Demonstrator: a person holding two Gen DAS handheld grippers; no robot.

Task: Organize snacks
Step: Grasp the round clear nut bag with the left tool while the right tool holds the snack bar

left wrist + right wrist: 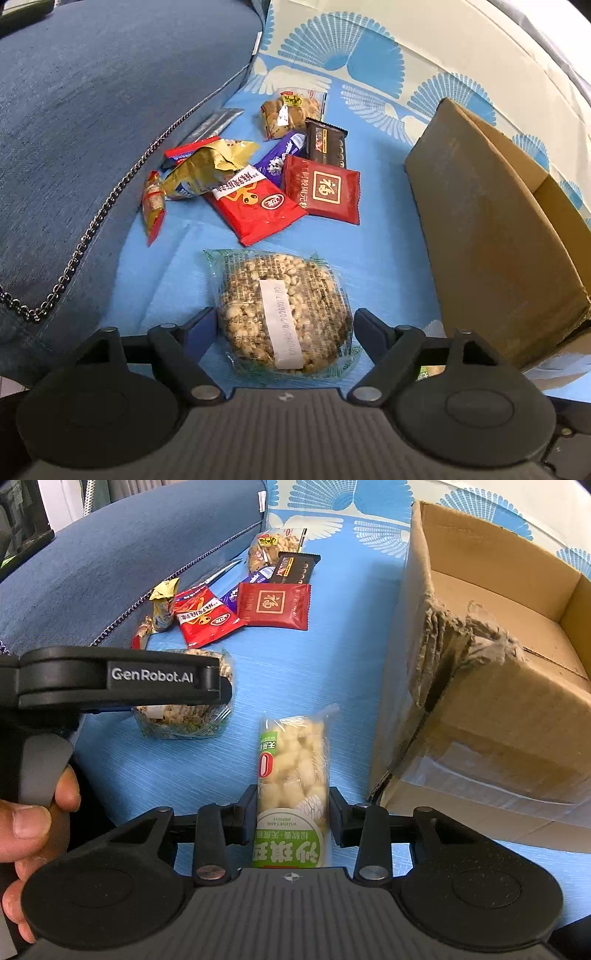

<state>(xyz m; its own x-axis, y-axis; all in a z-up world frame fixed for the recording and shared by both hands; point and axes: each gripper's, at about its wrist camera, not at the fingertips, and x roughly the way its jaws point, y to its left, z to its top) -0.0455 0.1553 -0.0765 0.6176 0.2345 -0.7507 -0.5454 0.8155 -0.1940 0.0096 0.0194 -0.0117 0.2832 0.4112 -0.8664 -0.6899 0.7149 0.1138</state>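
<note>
Snacks are lying on the blue surface point(388, 236): the left hand-held gripper point(284, 325) is straddling a round puffed-grain cake point(284, 306), its jaws standing apart with the pads just beside the wrapper. The right hand-held gripper point(291, 812) is clamping a long green-labelled puffed snack bar point(293, 775), near the open cardboard box point(498, 701) at right. Far left, a pile of packets point(266, 184) is sitting.

A round puffed-grain cake point(284, 314) and a green-labelled snack bar point(293, 790) lie flat near the open cardboard box point(491, 686).
</note>
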